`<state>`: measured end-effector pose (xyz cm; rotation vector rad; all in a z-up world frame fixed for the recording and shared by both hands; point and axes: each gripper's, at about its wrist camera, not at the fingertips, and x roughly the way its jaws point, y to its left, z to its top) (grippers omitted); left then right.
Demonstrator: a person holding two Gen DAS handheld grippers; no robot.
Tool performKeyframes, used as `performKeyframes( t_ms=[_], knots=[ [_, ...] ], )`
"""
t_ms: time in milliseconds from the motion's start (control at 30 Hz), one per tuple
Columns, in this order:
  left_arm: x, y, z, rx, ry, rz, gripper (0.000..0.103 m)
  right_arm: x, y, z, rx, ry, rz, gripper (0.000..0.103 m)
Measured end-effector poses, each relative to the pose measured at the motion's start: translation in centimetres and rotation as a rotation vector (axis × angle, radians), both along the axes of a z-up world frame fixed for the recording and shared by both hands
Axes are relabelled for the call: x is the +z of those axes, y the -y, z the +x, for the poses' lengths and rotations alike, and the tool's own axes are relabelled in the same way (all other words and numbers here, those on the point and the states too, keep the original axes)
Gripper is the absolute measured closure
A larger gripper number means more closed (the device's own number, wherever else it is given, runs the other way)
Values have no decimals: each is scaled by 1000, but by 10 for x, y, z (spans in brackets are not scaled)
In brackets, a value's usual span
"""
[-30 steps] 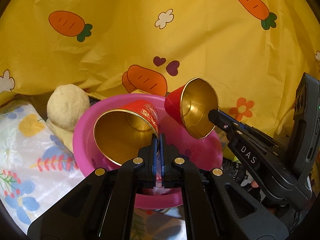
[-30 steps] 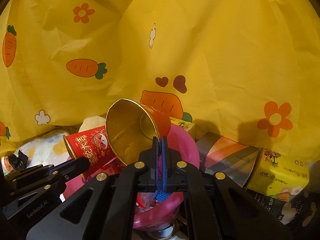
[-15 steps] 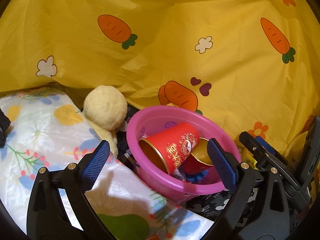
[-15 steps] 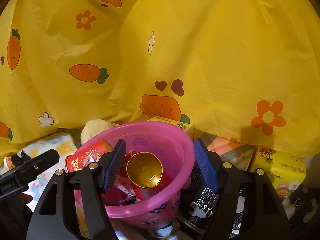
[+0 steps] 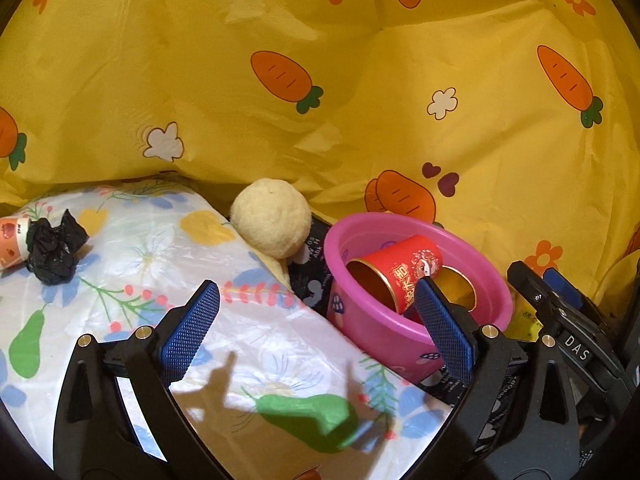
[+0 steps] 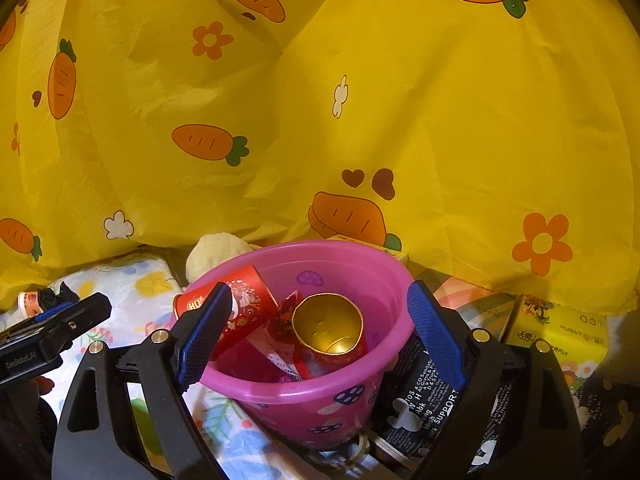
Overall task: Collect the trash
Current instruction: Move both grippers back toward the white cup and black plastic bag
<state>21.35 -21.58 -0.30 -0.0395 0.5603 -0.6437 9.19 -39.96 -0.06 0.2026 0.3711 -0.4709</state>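
My left tongs [image 5: 318, 322] stand wide open over the flowered sheet [image 5: 168, 248], holding nothing. My right tongs [image 6: 320, 332] are opening around the pink bucket [image 6: 384, 264], nothing pinched between them. Both red cups [image 6: 240, 304] lie inside it. A crumpled black bag [image 5: 52, 246] sits well apart, beside a small cup [image 5: 12, 240].

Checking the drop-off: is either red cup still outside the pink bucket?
No. In the right wrist view both red cups lie inside the pink bucket, one leaning on its rim.
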Motion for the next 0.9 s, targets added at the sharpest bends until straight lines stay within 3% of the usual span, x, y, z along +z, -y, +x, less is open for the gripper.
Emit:
performKeyframes(
  t_ms=[400,900],
  knots=[
    [9,-63,-12,164,46,29,7,1,-51,4,91,2,-9,15],
    [11,-187,-5,431,65,97,7,6,-157,41,318,-9,-9,15]
  ],
)
